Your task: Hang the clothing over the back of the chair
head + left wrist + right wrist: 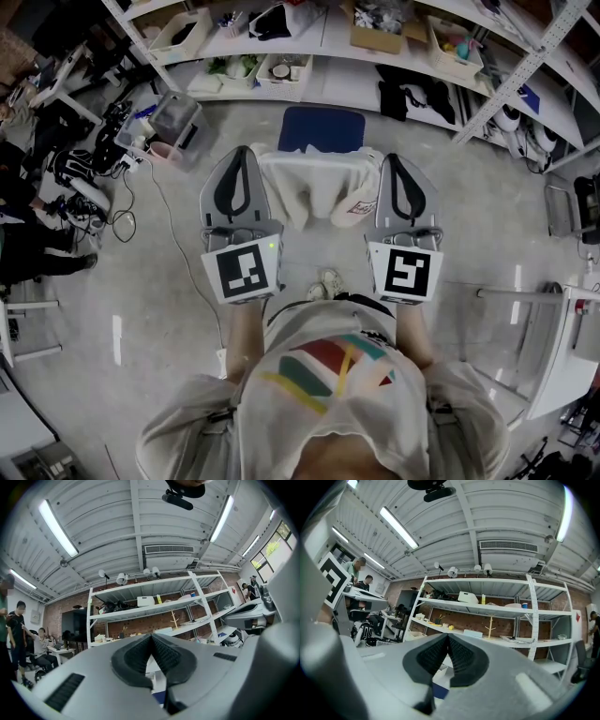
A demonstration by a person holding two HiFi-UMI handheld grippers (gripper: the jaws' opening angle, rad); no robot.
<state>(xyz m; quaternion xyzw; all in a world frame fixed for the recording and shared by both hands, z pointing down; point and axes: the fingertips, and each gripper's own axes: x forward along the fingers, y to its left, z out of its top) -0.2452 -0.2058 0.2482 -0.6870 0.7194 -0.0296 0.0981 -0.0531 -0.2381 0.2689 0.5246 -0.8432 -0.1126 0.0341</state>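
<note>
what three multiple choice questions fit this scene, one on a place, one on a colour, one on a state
1. Where is the white clothing?
A. on a shelf
B. between the left hand-held gripper and the right hand-held gripper
C. in a bin on the floor

2. What colour is the chair?
A. red
B. green
C. blue

3. How do the left hand-held gripper's jaws stand?
A. together
B. wide apart
C. around a bottle

Answers:
1 B, the head view shows it spanning the gap between them.
2 C, the part showing beyond the clothing is blue.
3 A, the left gripper view shows the pads meeting.
</note>
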